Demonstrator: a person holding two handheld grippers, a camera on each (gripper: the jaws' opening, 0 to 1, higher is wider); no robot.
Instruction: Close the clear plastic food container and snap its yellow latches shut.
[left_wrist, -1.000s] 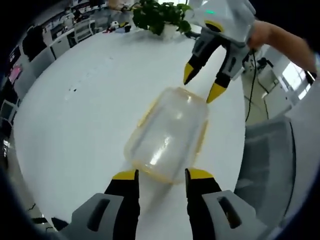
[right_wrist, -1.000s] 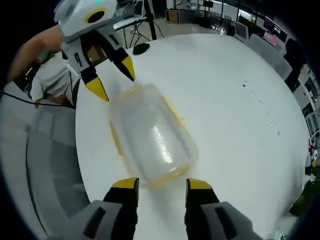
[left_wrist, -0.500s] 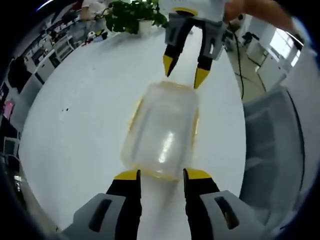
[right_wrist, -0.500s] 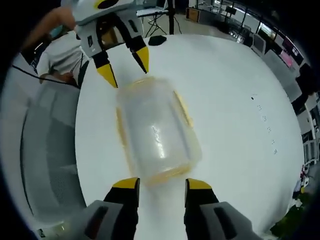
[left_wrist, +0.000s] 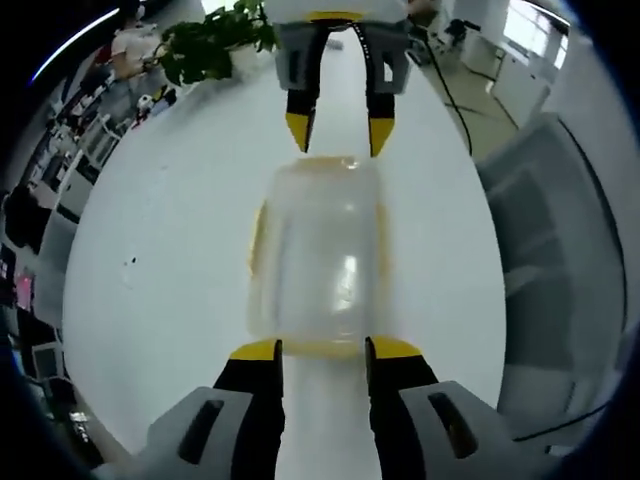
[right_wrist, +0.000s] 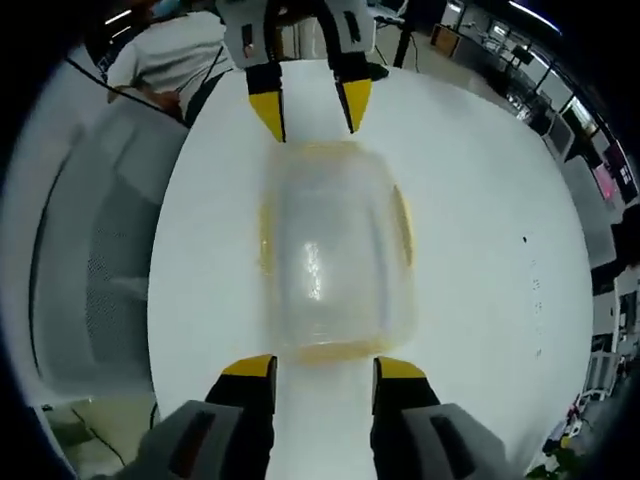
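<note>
The clear plastic container (left_wrist: 318, 255) lies lengthwise between the two claws on the white worktop (left_wrist: 160, 240), its lid seemingly already seated, with yellow latches (right_wrist: 403, 225) along its long sides and ends. It looks light, thin-walled and smooth, so it will probably slide or flex if pushed off-centre; the firmer yellow rim and latch tabs are the places to press. The left claw (left_wrist: 320, 349) stands wide, its tips just at the near end latch. The right claw (right_wrist: 322, 367) is likewise spread and empty at the opposite end. A potted plant (left_wrist: 210, 40) sits well beyond.
</note>
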